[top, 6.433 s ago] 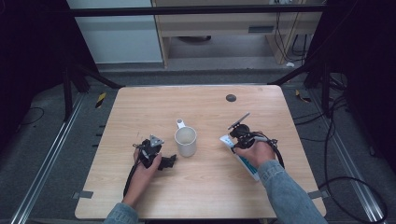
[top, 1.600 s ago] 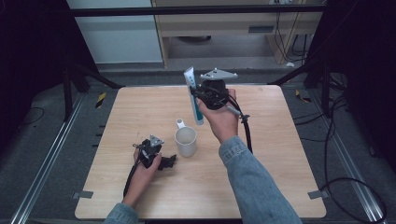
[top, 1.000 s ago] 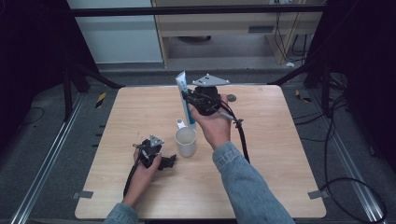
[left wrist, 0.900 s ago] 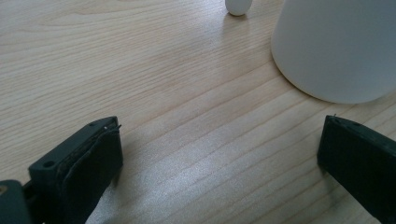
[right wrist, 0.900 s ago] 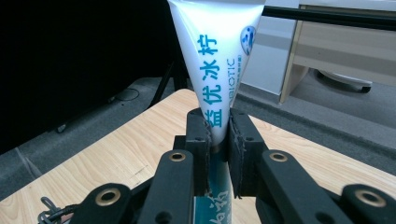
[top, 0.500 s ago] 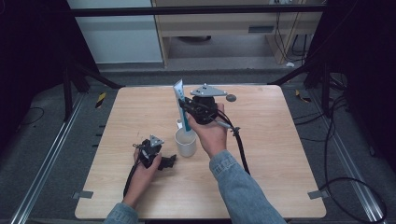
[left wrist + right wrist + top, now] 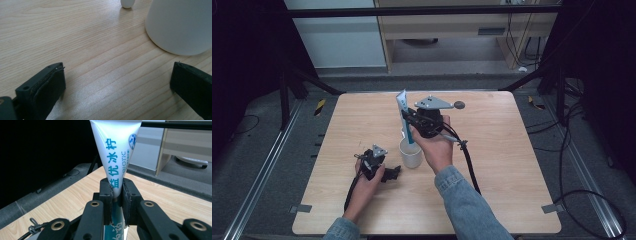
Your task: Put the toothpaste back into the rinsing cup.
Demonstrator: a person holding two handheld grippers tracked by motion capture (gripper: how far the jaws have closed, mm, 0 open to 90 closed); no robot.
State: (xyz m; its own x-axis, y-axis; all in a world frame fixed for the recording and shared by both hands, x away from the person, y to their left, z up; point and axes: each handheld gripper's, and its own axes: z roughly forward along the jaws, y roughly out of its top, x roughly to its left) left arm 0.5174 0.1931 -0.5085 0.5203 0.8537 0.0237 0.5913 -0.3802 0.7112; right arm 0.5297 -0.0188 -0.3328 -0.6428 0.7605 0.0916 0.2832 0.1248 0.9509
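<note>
The right gripper (image 7: 410, 119) clamps a white toothpaste tube (image 7: 404, 120) upright over a white cup (image 7: 411, 153). The left gripper (image 7: 393, 173) rests on the table (image 7: 512, 165) beside the cup, jaws wide apart and empty.

A small dark round object (image 7: 459, 105) lies near the counter's (image 7: 522, 165) far edge, upper middle of the frame; a wooden cabinet (image 7: 462, 35) stands beyond.

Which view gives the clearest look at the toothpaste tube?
The right gripper view: the toothpaste tube stands upright, clamped between the right gripper pads, print readable. The high view shows it small, lower end in the white cup.
</note>
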